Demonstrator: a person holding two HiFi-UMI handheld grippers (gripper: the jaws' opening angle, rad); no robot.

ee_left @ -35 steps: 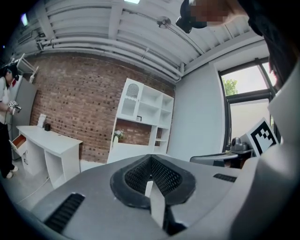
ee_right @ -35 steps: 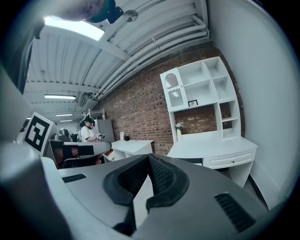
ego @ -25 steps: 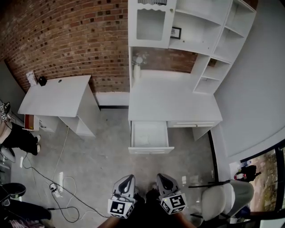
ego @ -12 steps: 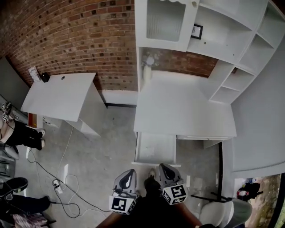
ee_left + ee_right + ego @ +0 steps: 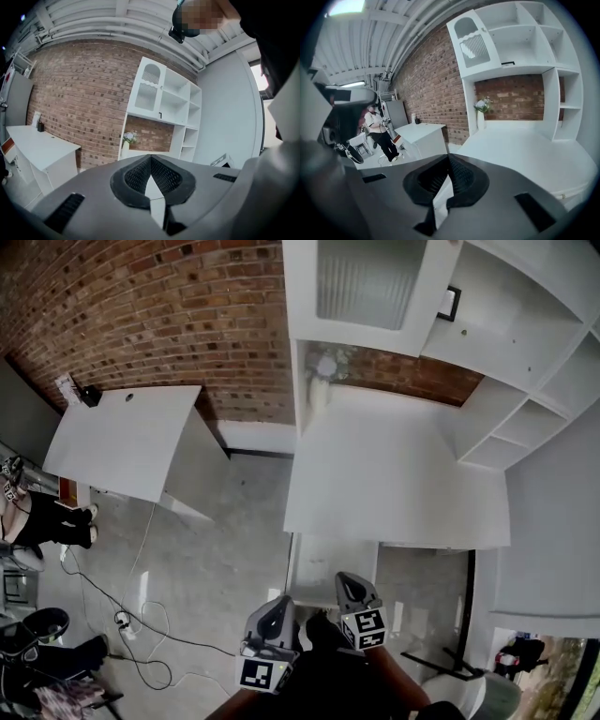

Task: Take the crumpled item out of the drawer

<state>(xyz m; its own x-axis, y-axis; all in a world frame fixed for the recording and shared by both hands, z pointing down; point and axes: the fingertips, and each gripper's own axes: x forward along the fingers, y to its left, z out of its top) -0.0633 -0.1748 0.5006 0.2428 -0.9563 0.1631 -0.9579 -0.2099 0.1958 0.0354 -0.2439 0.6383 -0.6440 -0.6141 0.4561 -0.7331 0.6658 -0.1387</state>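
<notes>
The open white drawer (image 5: 330, 568) sticks out under the front edge of the white desk (image 5: 394, 474); only a strip of its pale inside shows. No crumpled item is visible in it. Both grippers hang low in the head view, just short of the drawer front. My left gripper (image 5: 276, 604) has its jaws together with nothing between them, as the left gripper view (image 5: 151, 158) also shows. My right gripper (image 5: 345, 579) is shut and empty too, its tips meeting in the right gripper view (image 5: 449, 160), and it points over the desk top (image 5: 520, 150).
A white hutch (image 5: 450, 324) with shelves rises from the desk's back, with a vase of flowers (image 5: 322, 381) beside it. A white side table (image 5: 122, 442) stands to the left. Cables (image 5: 131, 624) lie on the floor, a person (image 5: 42, 521) is at far left, a chair (image 5: 469, 695) at lower right.
The view has closed in on the desk, so the desk edge now covers most of the drawer. Both grippers have come nearer the drawer front, still shut.
</notes>
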